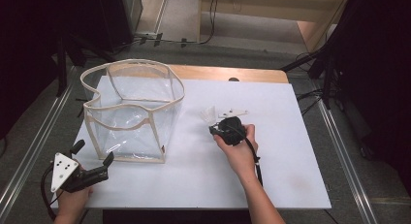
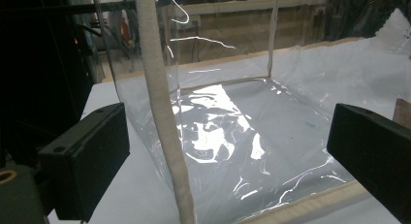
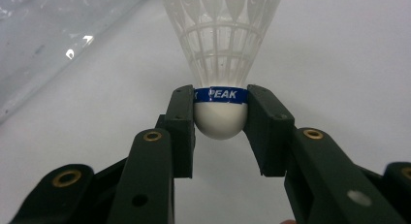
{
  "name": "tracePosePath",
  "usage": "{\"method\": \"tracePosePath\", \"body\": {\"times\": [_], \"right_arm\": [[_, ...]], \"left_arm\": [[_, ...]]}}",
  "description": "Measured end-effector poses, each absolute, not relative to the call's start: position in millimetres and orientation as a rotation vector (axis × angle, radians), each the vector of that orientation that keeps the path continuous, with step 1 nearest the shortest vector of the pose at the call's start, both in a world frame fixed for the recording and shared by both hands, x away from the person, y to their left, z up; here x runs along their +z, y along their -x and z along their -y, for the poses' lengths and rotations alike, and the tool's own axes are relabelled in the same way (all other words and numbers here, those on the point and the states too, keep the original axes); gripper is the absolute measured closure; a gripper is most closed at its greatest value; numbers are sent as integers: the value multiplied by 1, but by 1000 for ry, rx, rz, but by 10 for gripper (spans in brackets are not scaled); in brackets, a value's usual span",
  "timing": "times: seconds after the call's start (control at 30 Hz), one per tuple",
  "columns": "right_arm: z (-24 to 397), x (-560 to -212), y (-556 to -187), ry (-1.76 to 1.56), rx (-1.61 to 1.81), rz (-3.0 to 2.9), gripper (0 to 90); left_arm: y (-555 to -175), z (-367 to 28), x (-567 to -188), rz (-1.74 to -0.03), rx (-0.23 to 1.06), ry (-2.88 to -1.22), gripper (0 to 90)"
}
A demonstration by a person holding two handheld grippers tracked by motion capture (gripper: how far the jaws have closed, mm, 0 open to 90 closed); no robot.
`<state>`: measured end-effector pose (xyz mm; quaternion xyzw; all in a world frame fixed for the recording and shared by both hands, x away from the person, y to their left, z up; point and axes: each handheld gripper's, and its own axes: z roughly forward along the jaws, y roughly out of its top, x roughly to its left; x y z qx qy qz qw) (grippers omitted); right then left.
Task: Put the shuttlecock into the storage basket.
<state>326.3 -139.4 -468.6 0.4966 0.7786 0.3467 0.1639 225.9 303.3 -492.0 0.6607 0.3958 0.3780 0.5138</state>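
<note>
One shuttlecock (image 3: 220, 64) sits at 3 o'clock of one clear bag (image 1: 133, 110), clamped by its cork in your right gripper (image 1: 213, 123). At 7 o'clock, your left gripper (image 1: 94, 158) gapes beside the bag, holding nothing.

White shuttlecock, held by its cork

The shuttlecock (image 3: 220, 64) has a white plastic mesh skirt and a rounded white cork ringed by a blue band printed with white letters. It sits right of the clear bag (image 1: 133, 110), cork clamped on both sides, skirt pointing away.
</note>
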Motion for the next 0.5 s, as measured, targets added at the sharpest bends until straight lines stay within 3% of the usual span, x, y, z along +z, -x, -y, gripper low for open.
{"method": "tracePosePath", "body": {"times": [0.5], "right_arm": [[148, -444, -321, -1369, 1123, -2108, 626]], "left_arm": [[-226, -303, -492, -947, 909, -1593, 23]]}}
